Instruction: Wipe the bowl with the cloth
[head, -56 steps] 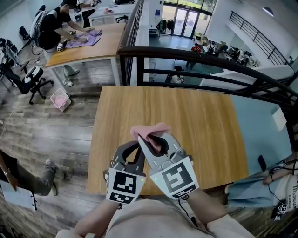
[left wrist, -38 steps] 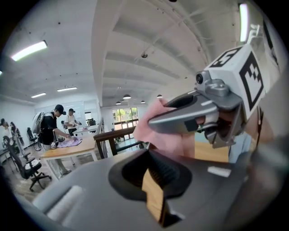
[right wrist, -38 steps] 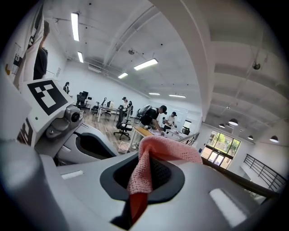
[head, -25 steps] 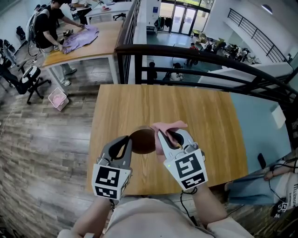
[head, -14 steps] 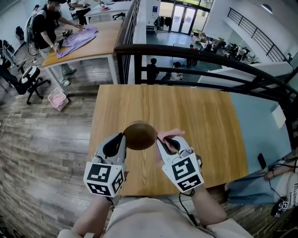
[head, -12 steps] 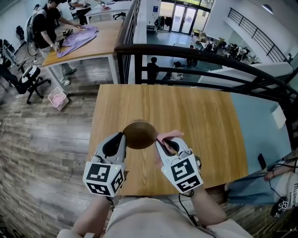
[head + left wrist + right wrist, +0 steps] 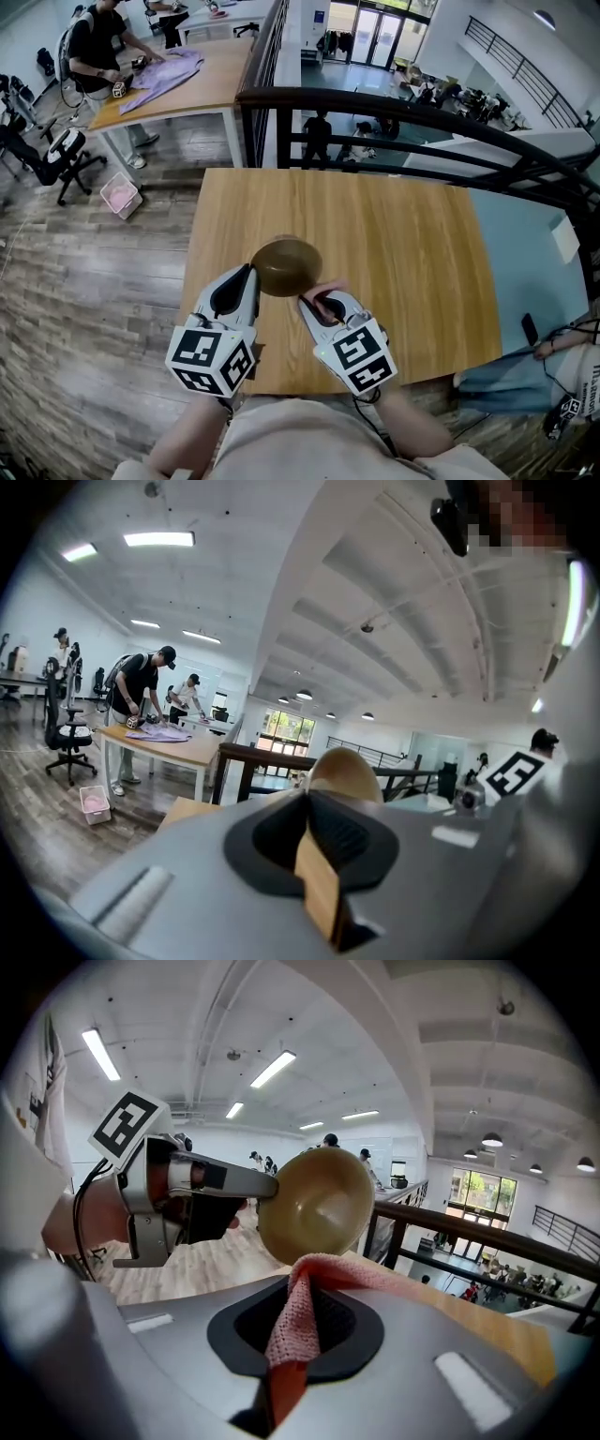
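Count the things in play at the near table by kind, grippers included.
bowl: 1
cloth: 1
grippers: 2 (left gripper, right gripper)
table: 1
Total: 5

Bowl [image 7: 286,265]: round, olive-brown with a smooth, glossy inside. It is clamped at its rim by the left gripper [image 7: 249,274] and held clear of the table [image 7: 403,225], over the near left part, short of the near edge. It is tipped on its side, with the hollow facing the cloth. Cloth [image 7: 291,1326]: pink knit, pinched as a narrow fold in the right gripper [image 7: 295,1299]. Its free end lies over the jaw tips, just below the bowl's rim.
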Available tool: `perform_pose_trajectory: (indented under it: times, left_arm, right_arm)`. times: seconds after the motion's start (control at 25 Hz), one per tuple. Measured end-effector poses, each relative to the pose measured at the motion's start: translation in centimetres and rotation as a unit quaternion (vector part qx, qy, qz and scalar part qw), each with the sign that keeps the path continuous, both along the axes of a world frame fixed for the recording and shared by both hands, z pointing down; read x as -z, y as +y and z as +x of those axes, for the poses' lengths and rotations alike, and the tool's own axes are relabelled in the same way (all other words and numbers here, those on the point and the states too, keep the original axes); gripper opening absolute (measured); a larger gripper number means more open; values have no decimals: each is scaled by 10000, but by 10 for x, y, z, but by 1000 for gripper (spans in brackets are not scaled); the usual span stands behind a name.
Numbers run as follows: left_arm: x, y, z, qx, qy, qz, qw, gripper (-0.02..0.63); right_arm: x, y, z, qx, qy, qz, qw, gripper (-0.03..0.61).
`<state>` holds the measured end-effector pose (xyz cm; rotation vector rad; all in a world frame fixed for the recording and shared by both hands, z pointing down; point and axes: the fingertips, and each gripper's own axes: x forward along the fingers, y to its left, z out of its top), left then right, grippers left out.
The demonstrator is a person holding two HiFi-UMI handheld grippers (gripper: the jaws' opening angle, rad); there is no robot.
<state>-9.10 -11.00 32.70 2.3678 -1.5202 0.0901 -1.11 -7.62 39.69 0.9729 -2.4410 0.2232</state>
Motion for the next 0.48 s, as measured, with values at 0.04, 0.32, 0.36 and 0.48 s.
perform_pose_trajectory:
  times: [0.04,0.32,0.36,0.48]
  left_arm:
    - [0,0,2,-20,58,-20,10000,8]
    - [0,10,17,-173,403,-142,9989,6]
    - [1,11,18,-184,398,-127,9990,6]
    - [4,12,22,-238,390,-104,9989,5]
  right_arm:
    - [-2,0,-2,29,-44,-46,10000,17]
    - [-1,19,-36,232,-476,-64,9986,17]
    - [-1,21,-39,226,-522,-38,9984,17]
    - [0,21,-46,185,-639,3,9978,17]
